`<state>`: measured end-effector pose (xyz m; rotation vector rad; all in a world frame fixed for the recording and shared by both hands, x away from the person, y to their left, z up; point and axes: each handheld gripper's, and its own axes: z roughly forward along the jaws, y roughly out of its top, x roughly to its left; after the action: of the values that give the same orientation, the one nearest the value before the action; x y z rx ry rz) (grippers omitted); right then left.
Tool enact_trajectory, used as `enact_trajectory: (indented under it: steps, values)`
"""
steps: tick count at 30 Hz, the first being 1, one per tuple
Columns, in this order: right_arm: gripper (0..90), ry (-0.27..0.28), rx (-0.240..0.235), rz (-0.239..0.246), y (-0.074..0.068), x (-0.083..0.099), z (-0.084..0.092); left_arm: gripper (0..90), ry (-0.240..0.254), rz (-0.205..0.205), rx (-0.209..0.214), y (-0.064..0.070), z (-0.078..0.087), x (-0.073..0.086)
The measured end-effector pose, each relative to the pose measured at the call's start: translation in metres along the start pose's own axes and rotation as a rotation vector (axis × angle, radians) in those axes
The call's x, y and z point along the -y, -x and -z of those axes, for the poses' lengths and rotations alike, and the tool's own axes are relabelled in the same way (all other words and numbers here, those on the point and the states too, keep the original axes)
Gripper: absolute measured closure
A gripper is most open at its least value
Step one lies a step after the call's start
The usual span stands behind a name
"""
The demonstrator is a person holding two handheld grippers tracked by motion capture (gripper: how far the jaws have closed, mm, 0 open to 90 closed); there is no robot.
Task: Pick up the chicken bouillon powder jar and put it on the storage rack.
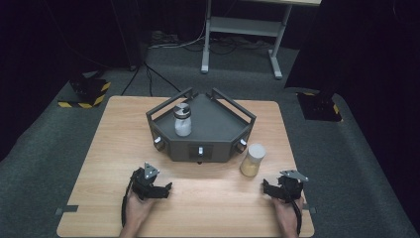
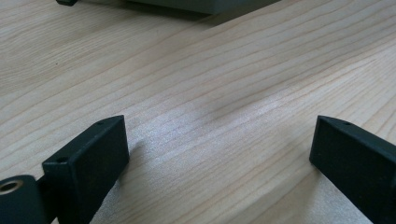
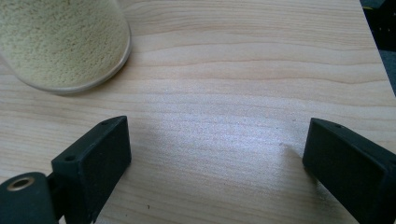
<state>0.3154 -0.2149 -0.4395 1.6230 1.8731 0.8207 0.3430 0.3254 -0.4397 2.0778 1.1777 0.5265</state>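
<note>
High view takes in a wooden table [image 1: 99, 148] on grey carpet, and toward its far middle sits a dark grey angular tray [image 1: 218, 129] with low rails and small knobs along its front faces. On the tray's left part stands a clear shaker [image 1: 182, 120] with a grey cap, upright and filled with something white. Just beside the tray's front right corner, on the bare wood, stands a jar of yellowish grains [image 1: 252, 159], upright and apart from both grippers. Nearer the person, the left gripper [image 1: 166, 189] rests low over the table at the front left, held in a hand whose forearm comes in from the bottom edge, while the right gripper [image 1: 266, 187] rests at the front right, near the jar and a little in front of it. Left gripper view has its two black jaws spread wide with nothing but wood grain between them, and the tray's edge lies at the top. Right gripper view likewise has its jaws wide apart over bare wood, with the jar's rounded base at upper left, well clear of them.
</note>
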Motion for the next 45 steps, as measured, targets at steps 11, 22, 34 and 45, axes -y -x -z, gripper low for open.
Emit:
enact_trajectory:
  steps: [11,22,34,45]
  values:
    - [6.8,0.005,-0.016,-0.015,0.005,0.003,0.003,5.4,0.002,-0.003,0.004,-0.001,0.000,0.000]
    - [6.6,0.038,-0.076,0.006,0.002,0.006,0.014,5.4,0.002,-0.003,0.003,-0.001,0.000,0.000]
    - [7.8,0.060,-0.164,0.055,-0.006,-0.001,0.016,5.3,0.002,-0.003,0.003,-0.001,0.000,0.000]
    - [9.8,0.105,-0.200,0.047,-0.018,-0.006,0.011,5.5,0.003,0.000,0.002,0.000,0.000,0.000]
